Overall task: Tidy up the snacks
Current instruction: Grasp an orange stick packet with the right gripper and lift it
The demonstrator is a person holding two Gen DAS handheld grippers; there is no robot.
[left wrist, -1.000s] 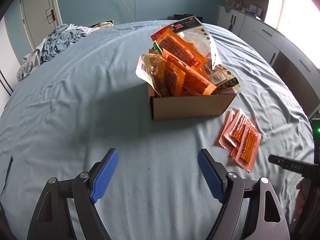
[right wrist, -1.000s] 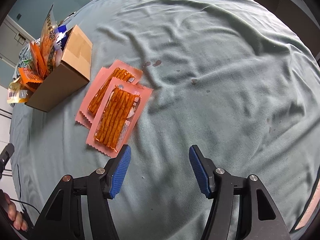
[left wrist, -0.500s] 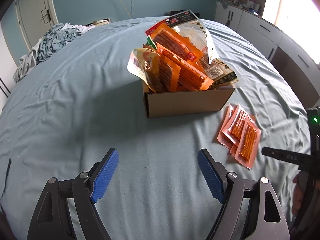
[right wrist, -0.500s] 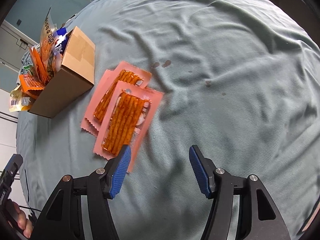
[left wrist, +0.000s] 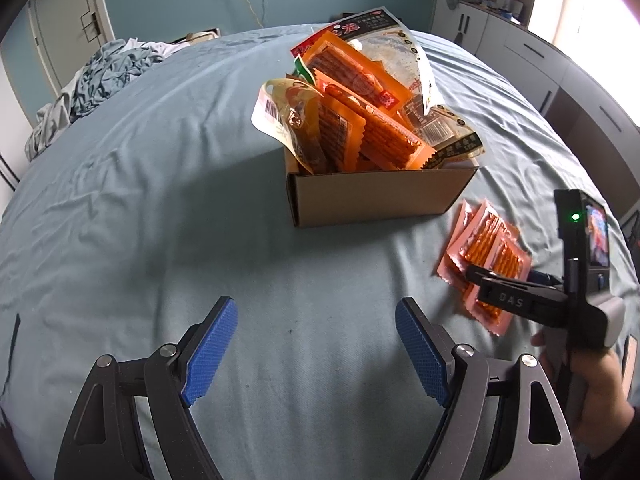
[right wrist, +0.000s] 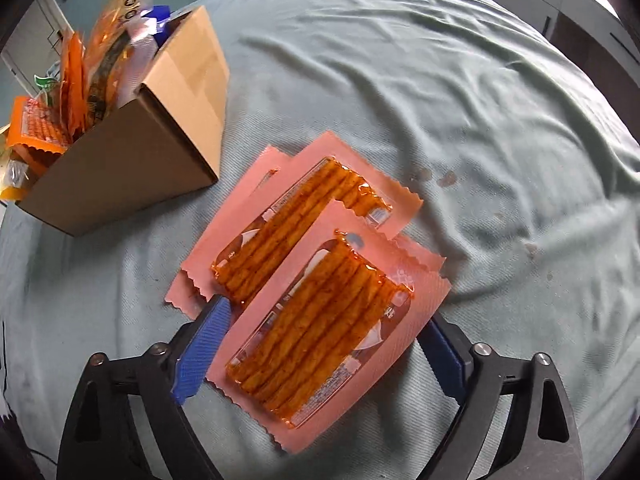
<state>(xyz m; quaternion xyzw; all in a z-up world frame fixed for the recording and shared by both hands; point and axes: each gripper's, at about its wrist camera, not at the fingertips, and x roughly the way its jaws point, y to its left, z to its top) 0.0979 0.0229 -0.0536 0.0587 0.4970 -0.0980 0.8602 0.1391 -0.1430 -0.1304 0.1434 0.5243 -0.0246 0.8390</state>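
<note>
A cardboard box [left wrist: 380, 196] stuffed with orange and clear snack packets [left wrist: 360, 92] stands on the blue bed. To its right lies a small stack of pink packets of orange sticks [left wrist: 488, 248]. In the right wrist view the top pink packet [right wrist: 320, 320] lies between the fingers of my right gripper [right wrist: 324, 312], whose jaws are opening. The pads sit at the packet's long edges without pressing it, and its right fingertip is partly hidden by the packet. A second pink packet [right wrist: 292, 224] lies just beyond, near the box [right wrist: 132, 160]. My left gripper [left wrist: 316, 308] hangs open over bare sheet in front of the box.
Crumpled clothes [left wrist: 104, 72] lie at the far left of the bed. White cabinets [left wrist: 560, 60] line the right wall. A hand [left wrist: 592, 384] holds the right gripper's body [left wrist: 516, 300]. Small dark stains [right wrist: 436, 178] mark the sheet beside the packets.
My right gripper has moved in over the pink packets and spread its jaws wider, so the top packet now lies between them. The left gripper has barely moved.
</note>
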